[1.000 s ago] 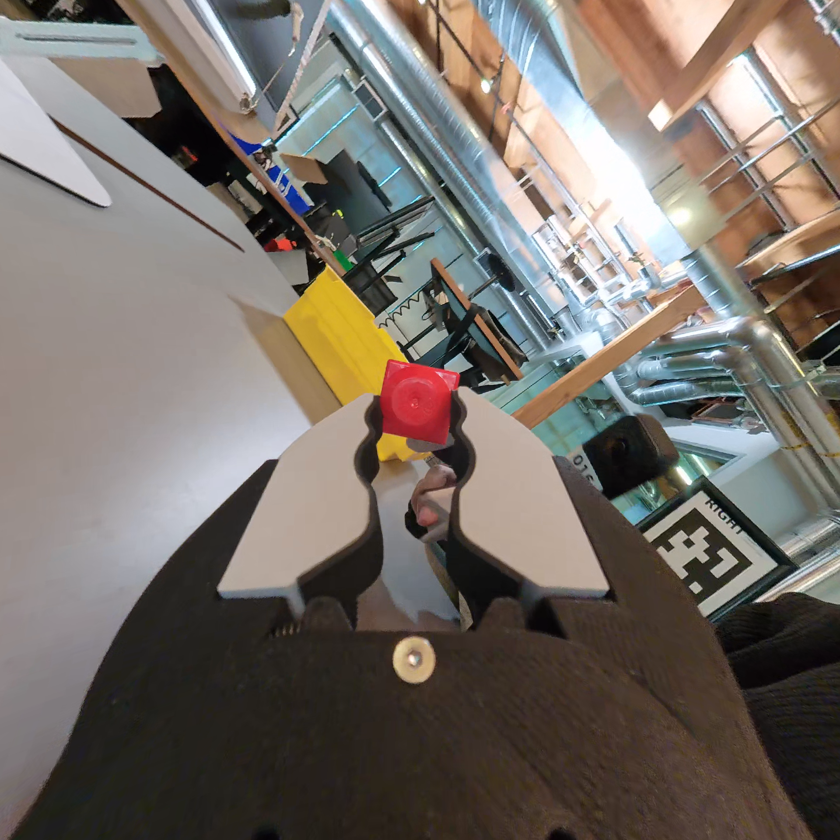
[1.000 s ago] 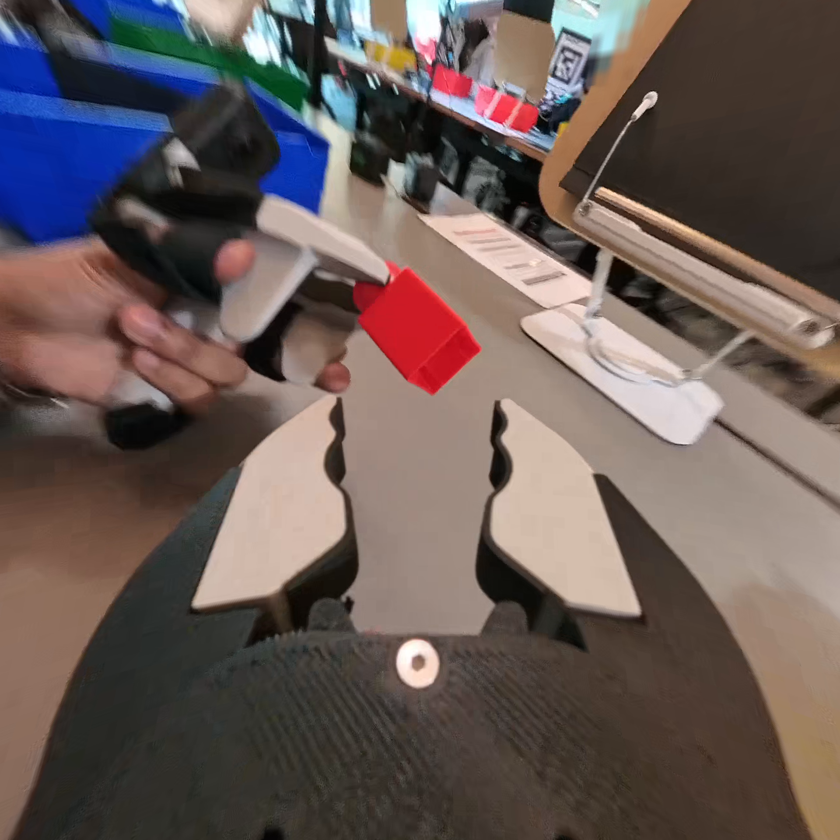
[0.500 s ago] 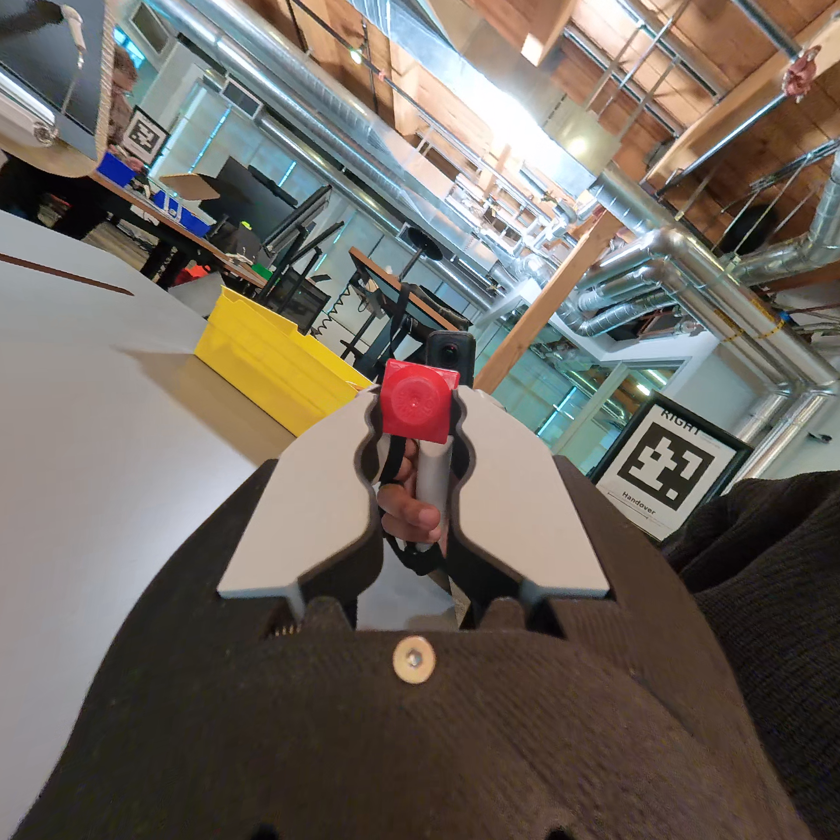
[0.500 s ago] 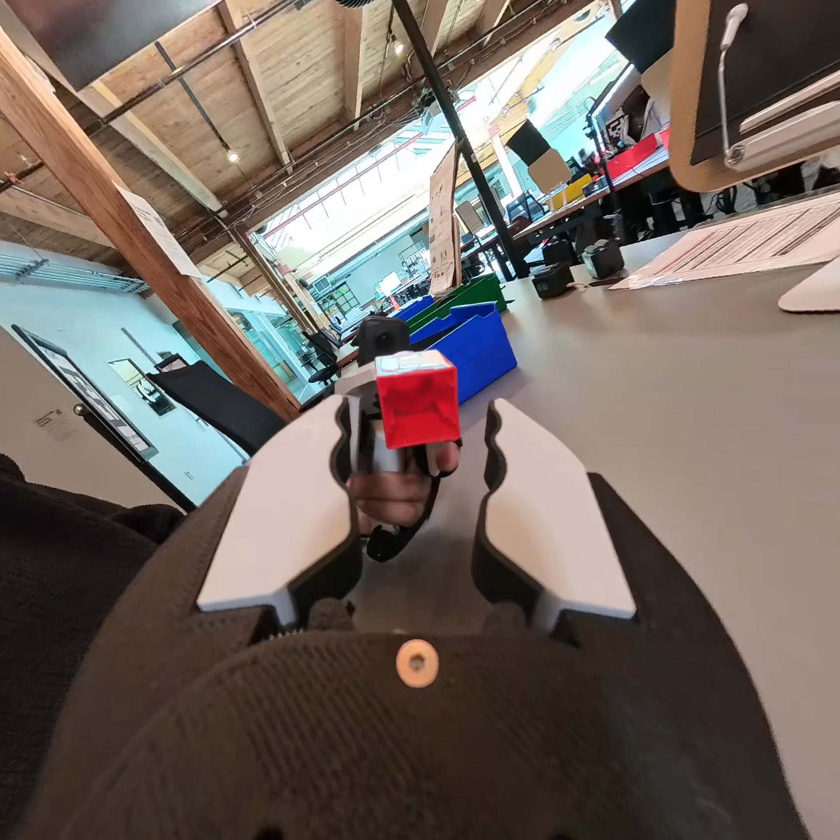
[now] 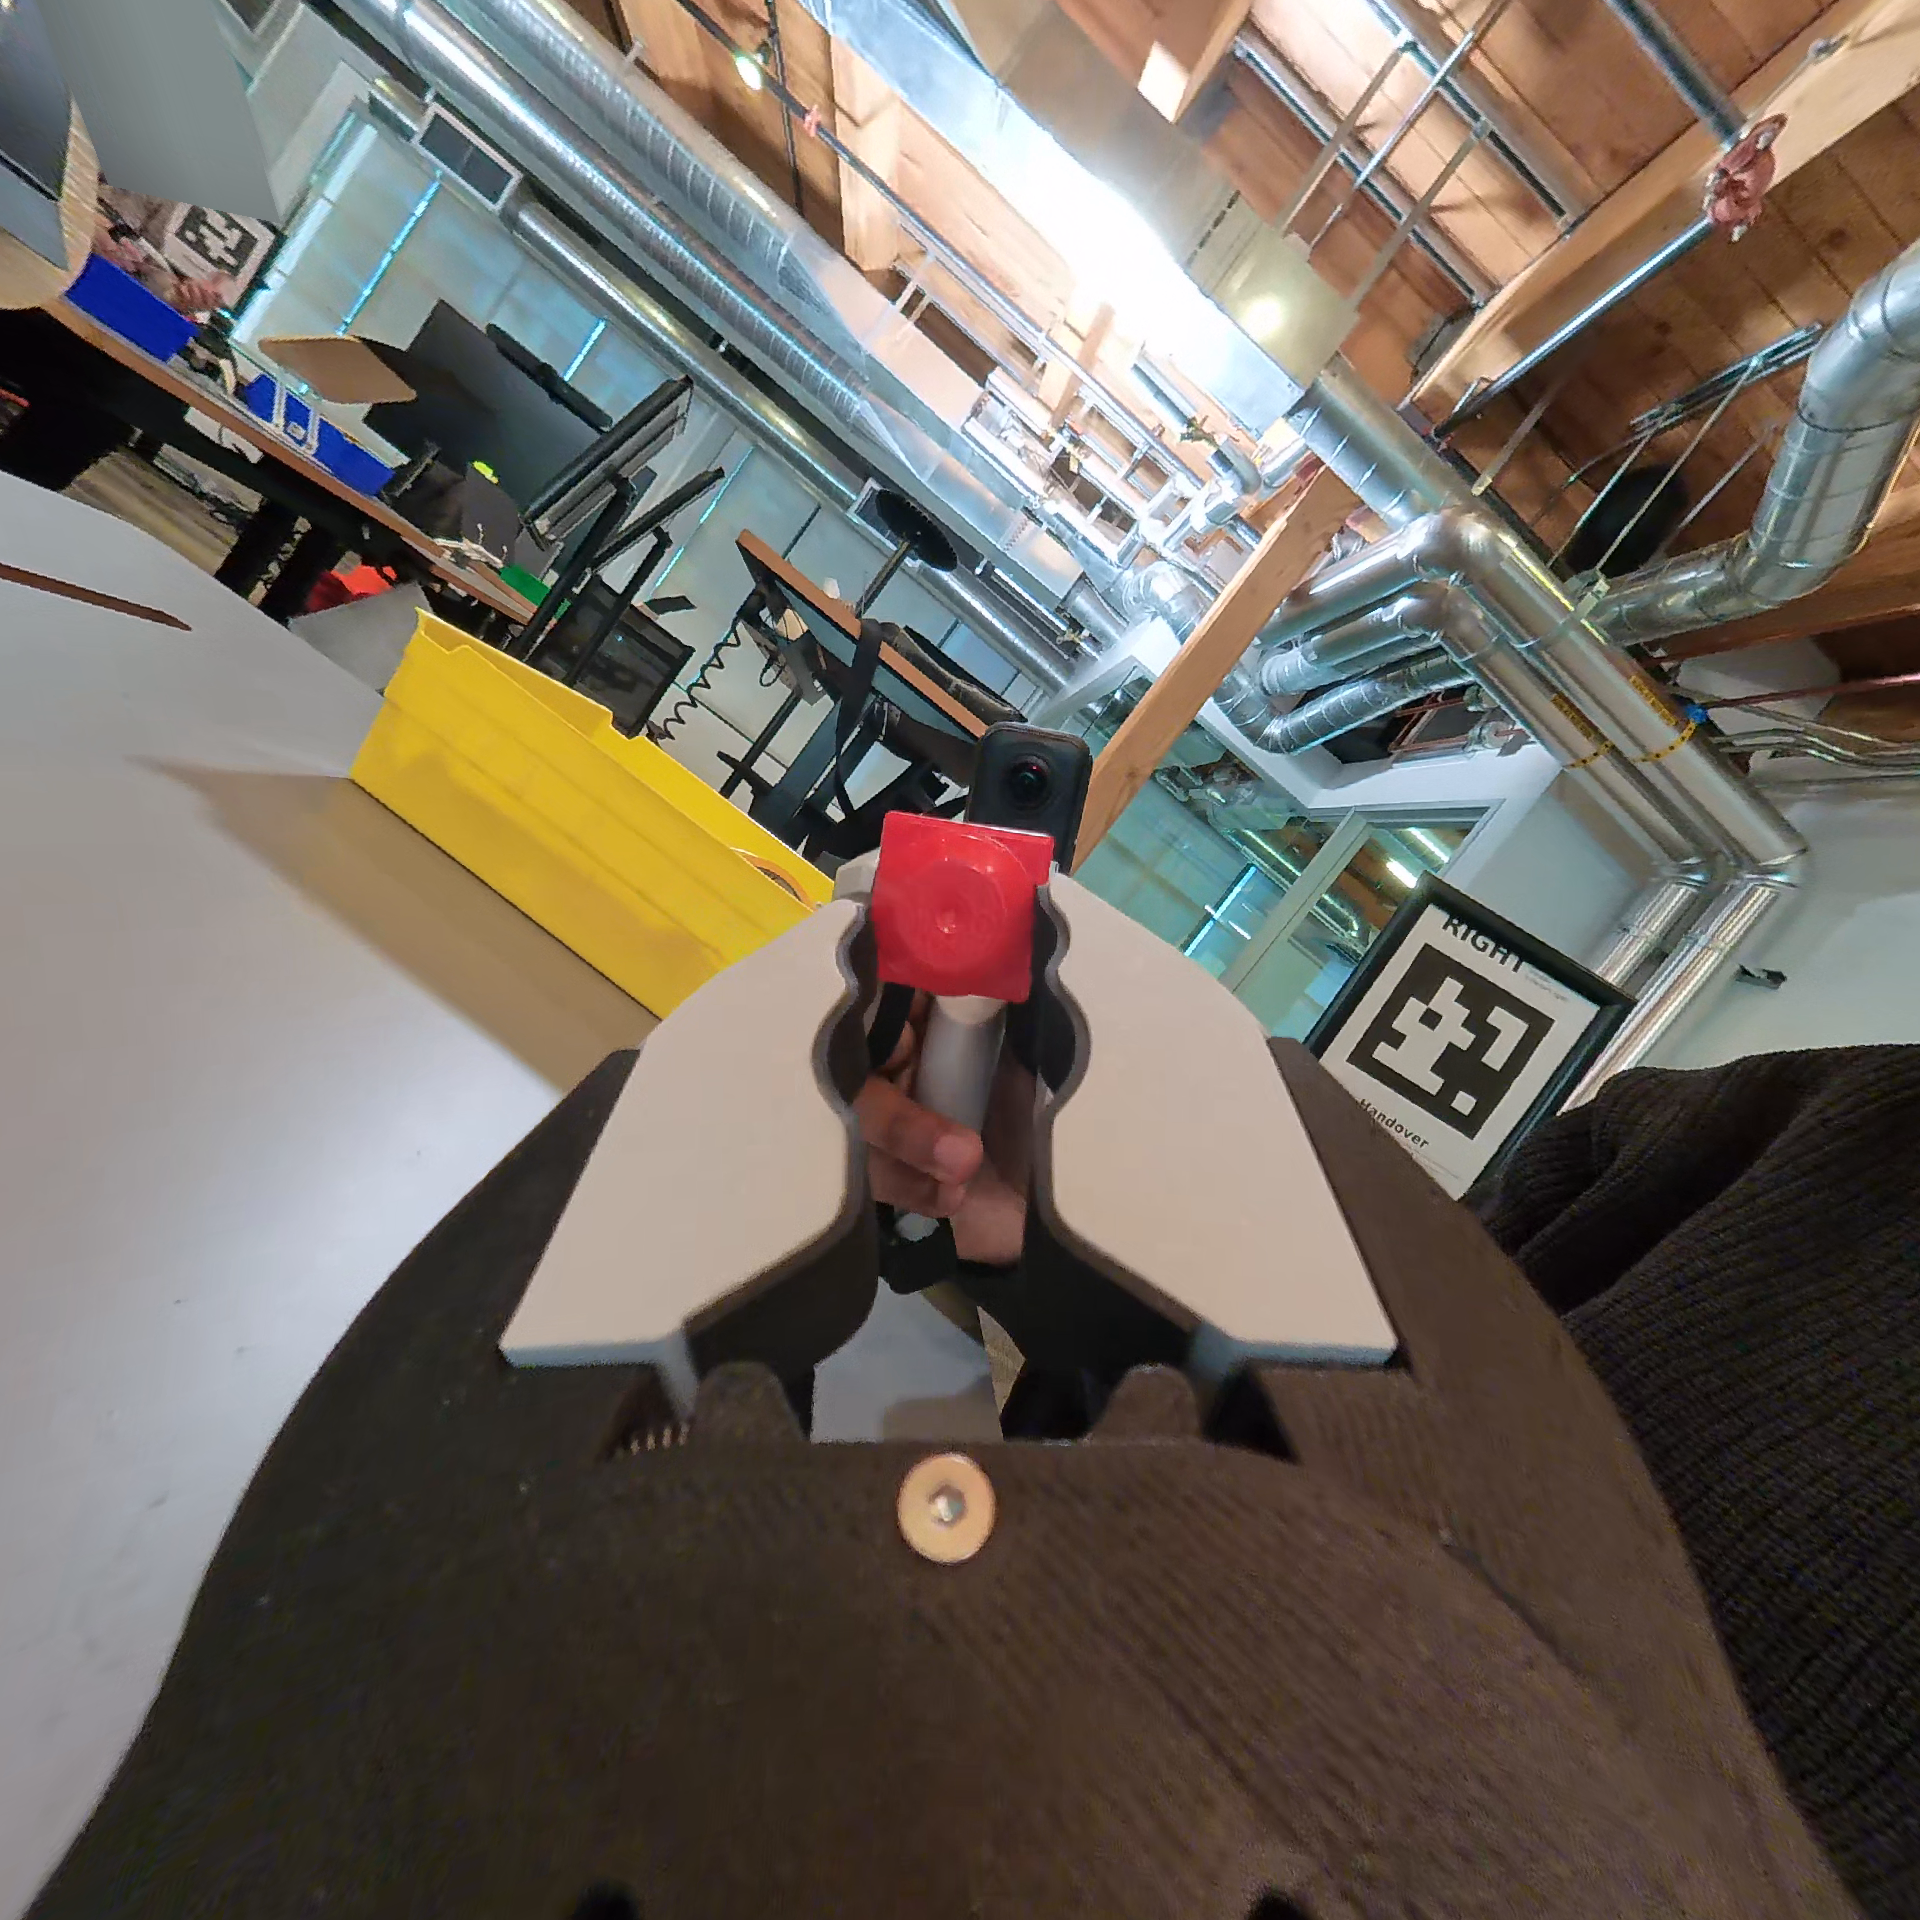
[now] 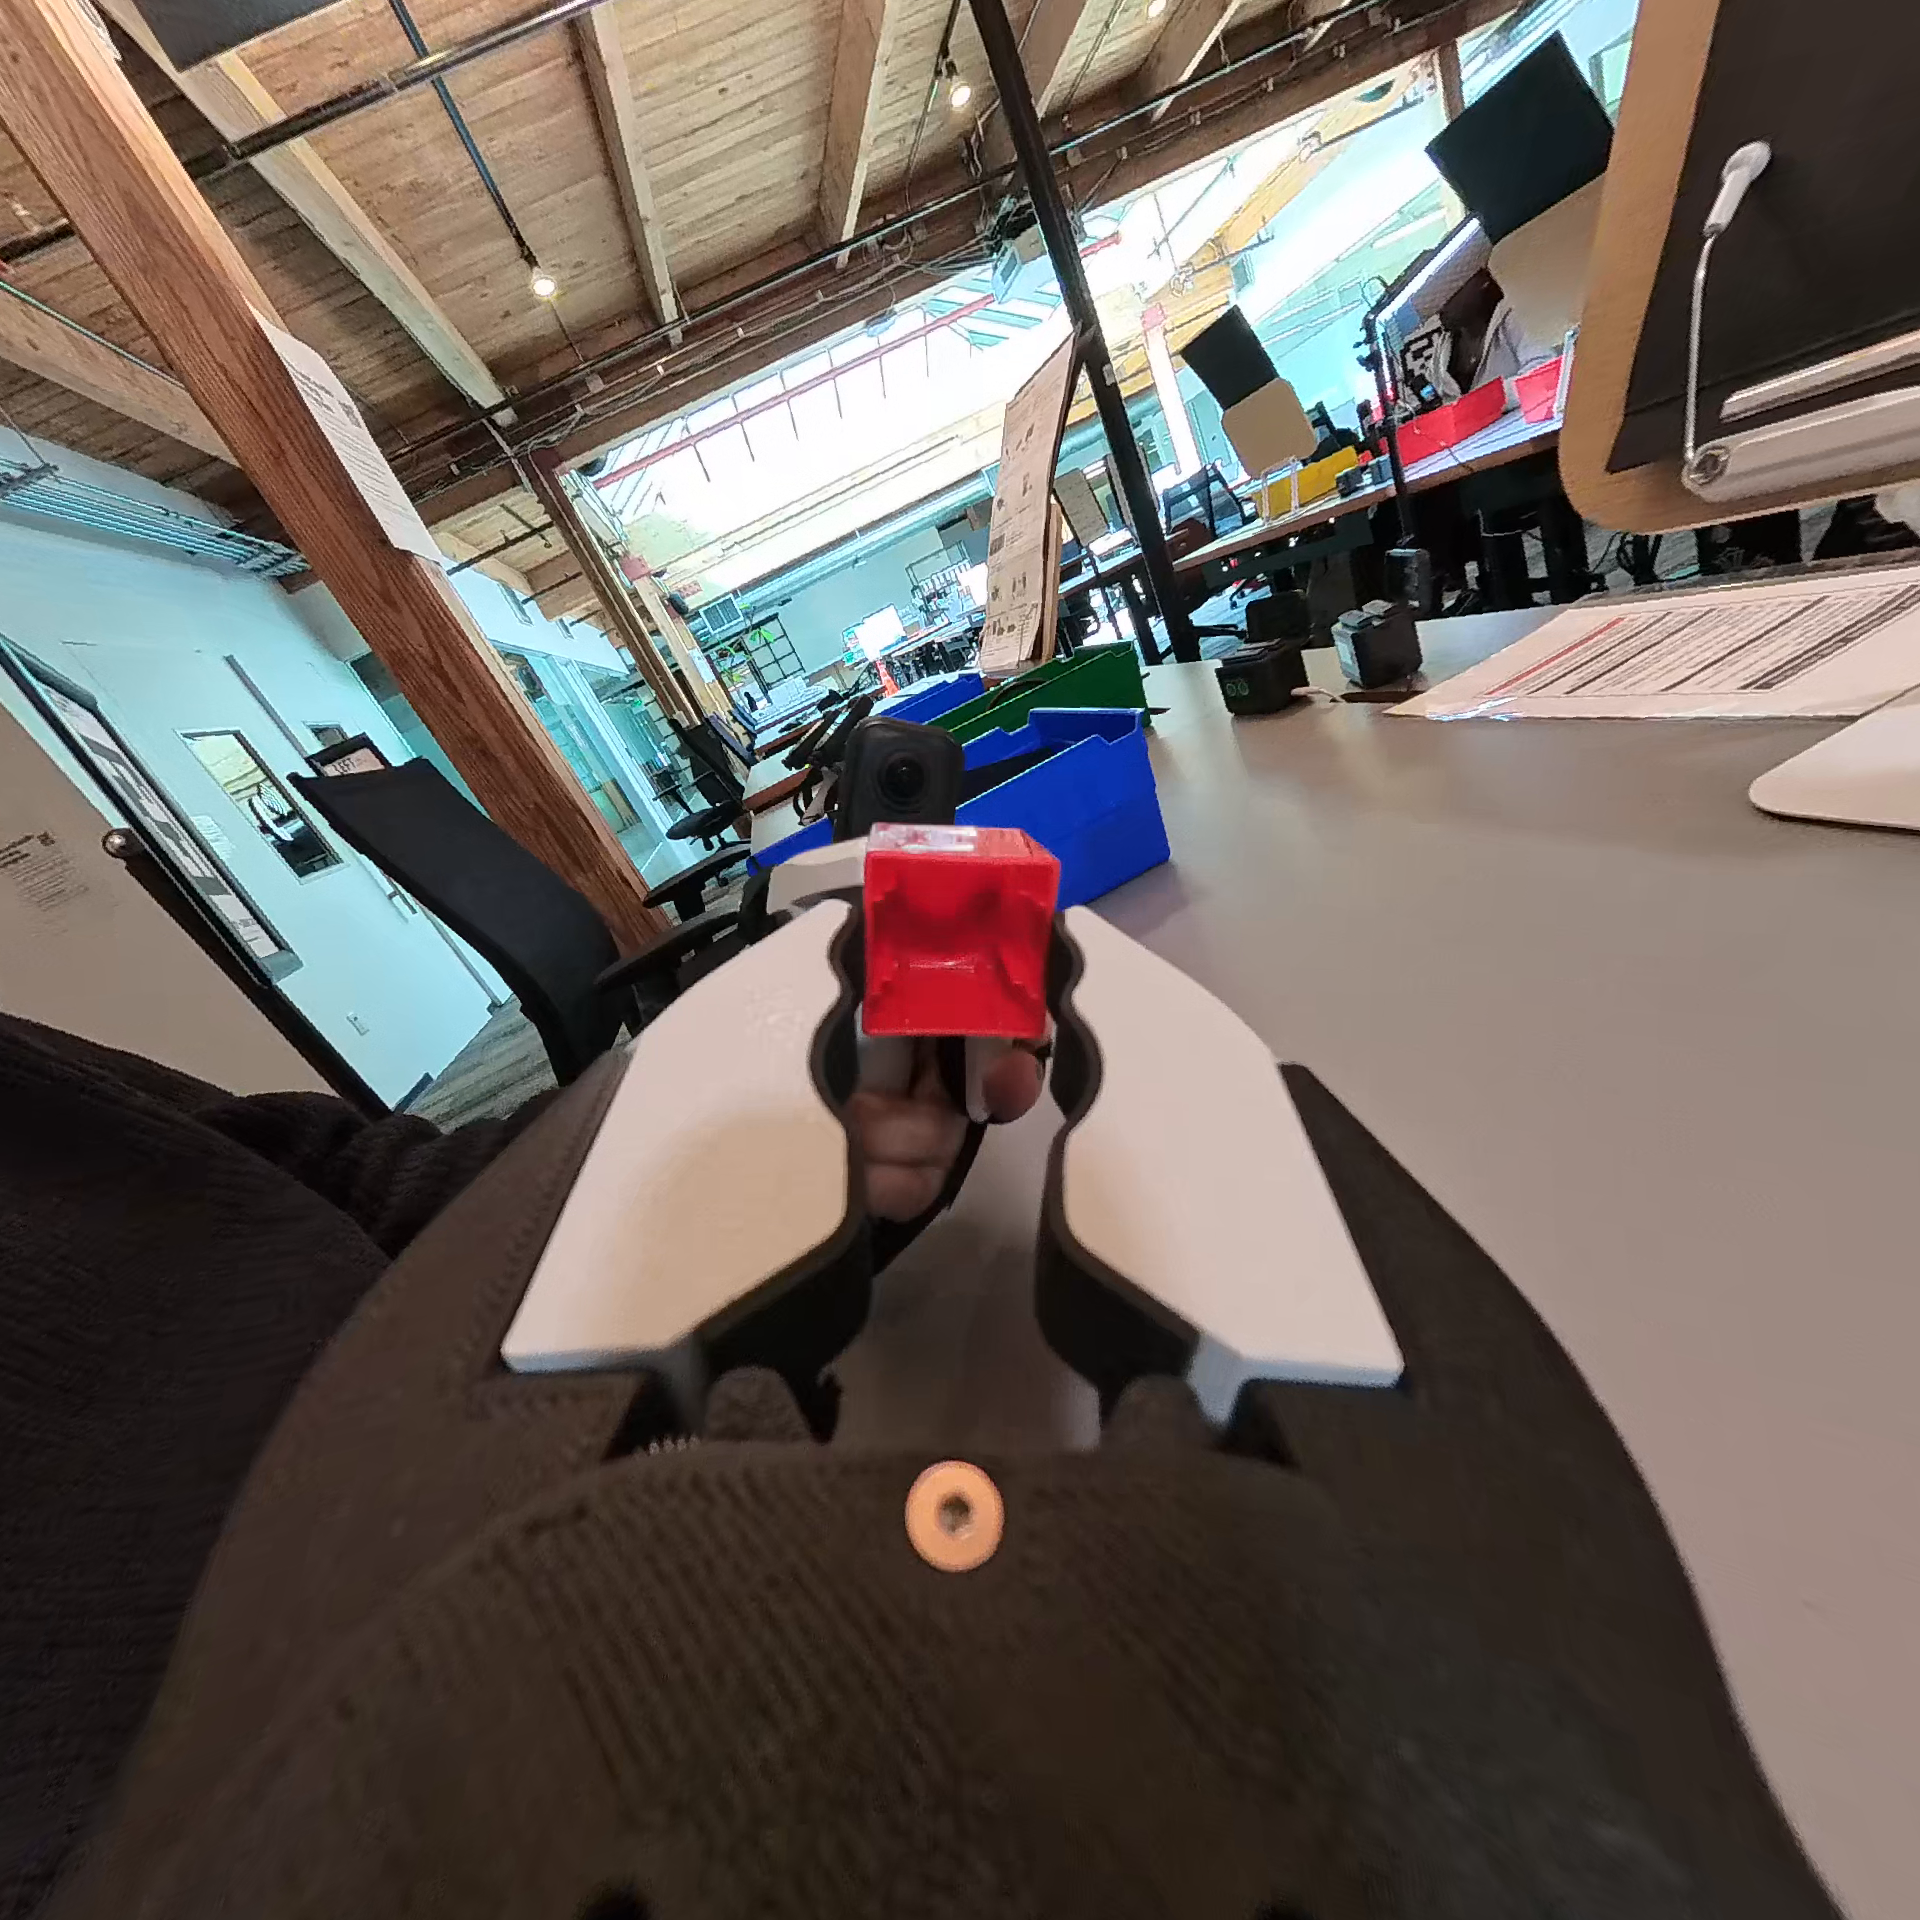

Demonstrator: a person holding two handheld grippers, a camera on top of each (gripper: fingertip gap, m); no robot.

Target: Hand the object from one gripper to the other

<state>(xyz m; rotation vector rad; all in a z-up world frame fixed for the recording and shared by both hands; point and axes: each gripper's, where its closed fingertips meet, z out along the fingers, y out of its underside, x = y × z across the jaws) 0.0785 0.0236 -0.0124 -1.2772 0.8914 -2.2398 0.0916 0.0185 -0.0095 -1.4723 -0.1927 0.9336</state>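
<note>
- We see a red block (image 5: pixel 954 923) held in the air between the two grippers, which face each other nose to nose above the grey table (image 5: pixel 187 1039).
- Left wrist view: block end is a rounded-corner square with a raised round disc and a small centre dimple. Glossy red plastic.
- Right wrist view: opposite end of the red block (image 6: pixel 956 945) is open and hollow, square mouth, thin walls, moulded ribs inside. A pale strip shows on its top edge.
- Left gripper (image 5: pixel 954 935): fingers clamped on the block, one on each side of the disc end, touching both flanks.
- Right gripper (image 6: pixel 951 961): fingers sit tight against both sides of the hollow end; reads as closed on it too, so both grippers have it.
- Block sits at the fingertips in both views, level, long axis running gripper to gripper.
- Behind the block in each view we see the other gripper's camera (image 5: pixel 1031 779) and the hand (image 5: pixel 940 1148) holding that gripper.
- Background: yellow bin (image 5: pixel 561 821) on the table in the left view, blue bin (image 6: pixel 1060 800) in the right view, both well apart from the block.
</note>
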